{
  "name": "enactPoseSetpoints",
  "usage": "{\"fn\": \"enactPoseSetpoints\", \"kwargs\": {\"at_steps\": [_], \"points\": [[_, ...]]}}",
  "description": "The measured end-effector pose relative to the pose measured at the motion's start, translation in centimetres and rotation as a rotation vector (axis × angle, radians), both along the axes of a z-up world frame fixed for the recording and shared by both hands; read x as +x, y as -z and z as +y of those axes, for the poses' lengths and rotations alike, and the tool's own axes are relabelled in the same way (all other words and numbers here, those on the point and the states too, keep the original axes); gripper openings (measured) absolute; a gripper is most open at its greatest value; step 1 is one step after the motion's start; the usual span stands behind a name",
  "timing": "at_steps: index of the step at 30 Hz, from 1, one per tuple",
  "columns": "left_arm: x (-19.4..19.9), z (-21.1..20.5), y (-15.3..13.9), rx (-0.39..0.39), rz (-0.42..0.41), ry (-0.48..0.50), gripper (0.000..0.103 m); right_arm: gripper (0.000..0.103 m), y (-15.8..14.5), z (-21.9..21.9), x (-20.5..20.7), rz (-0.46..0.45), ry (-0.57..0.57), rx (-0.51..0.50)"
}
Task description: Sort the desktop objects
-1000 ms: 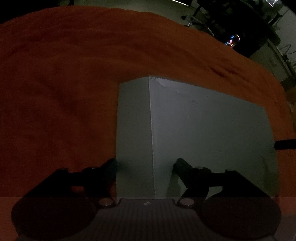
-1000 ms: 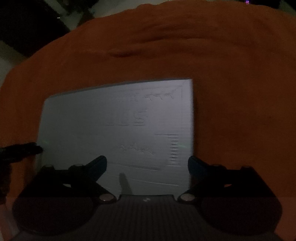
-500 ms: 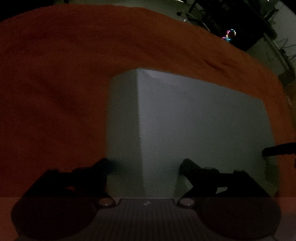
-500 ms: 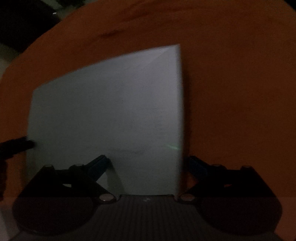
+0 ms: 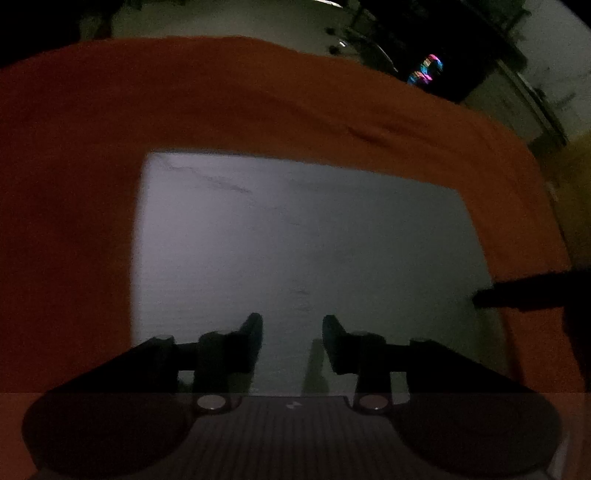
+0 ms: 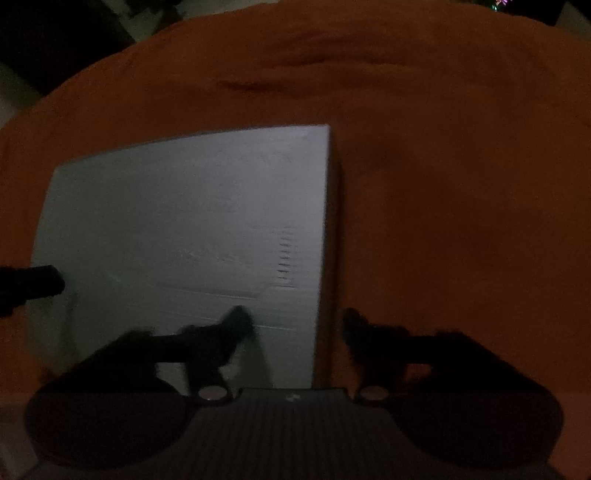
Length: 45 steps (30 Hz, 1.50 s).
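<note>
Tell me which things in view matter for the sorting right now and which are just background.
In play:
- white box, lying flat on the orange cloth
- left gripper, jaws just closed further, nothing between them
- right gripper, jaws just closed further, astride the box's right edge

Background:
- dark furniture with coloured lights beyond the cloth
- pale floor

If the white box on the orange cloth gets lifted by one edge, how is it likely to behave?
The white box looks flat-sided and sharp-edged, so probably stiff rather than floppy. Its smooth faces may slip between fingers. It appears wide and low on the orange cloth, so it should slide rather than tip or roll. Weight cannot be judged.
</note>
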<state>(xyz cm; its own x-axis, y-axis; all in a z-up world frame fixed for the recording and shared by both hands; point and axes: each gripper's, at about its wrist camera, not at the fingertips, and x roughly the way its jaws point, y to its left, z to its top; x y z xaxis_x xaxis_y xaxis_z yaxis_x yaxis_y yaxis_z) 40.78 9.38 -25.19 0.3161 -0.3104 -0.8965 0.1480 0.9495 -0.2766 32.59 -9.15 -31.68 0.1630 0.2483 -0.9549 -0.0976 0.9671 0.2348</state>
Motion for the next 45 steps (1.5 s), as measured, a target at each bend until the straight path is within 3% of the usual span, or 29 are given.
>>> {"fn": "enactPoseSetpoints", "kwargs": {"at_steps": [1,8,13,17,26,34,45], "points": [[0.0,0.9,-0.2,0.021,-0.02,-0.018,0.072,0.078,0.1,-0.2,0.0,0.02,0.008,0.012],[1.0,7.6,0.3,0.104,-0.037,-0.15,0.072,0.083,0.4,-1.0,1.0,0.044,-0.004,0.032],[1.2,9.5,0.9,0.094,-0.041,-0.141,0.074,0.087,0.8,-0.5,1.9,0.048,-0.018,0.037],[1.1,9.3,1.3,0.092,-0.057,-0.1,0.081,0.093,0.9,-1.3,1.8,0.048,-0.021,0.046],[0.7,7.3,3.4,-0.055,0.035,-0.048,0.083,0.095,1.5,-2.4,2.1,0.045,-0.033,0.087],[-0.2,3.6,1.6,0.101,0.04,-0.037,0.086,0.094,0.8,-3.1,2.2,0.044,-0.024,0.048],[-1.0,3.7,-2.2,0.136,0.061,-0.036,0.087,0.094,-2.6,-5.4,1.7,-0.011,0.006,0.054]]}}
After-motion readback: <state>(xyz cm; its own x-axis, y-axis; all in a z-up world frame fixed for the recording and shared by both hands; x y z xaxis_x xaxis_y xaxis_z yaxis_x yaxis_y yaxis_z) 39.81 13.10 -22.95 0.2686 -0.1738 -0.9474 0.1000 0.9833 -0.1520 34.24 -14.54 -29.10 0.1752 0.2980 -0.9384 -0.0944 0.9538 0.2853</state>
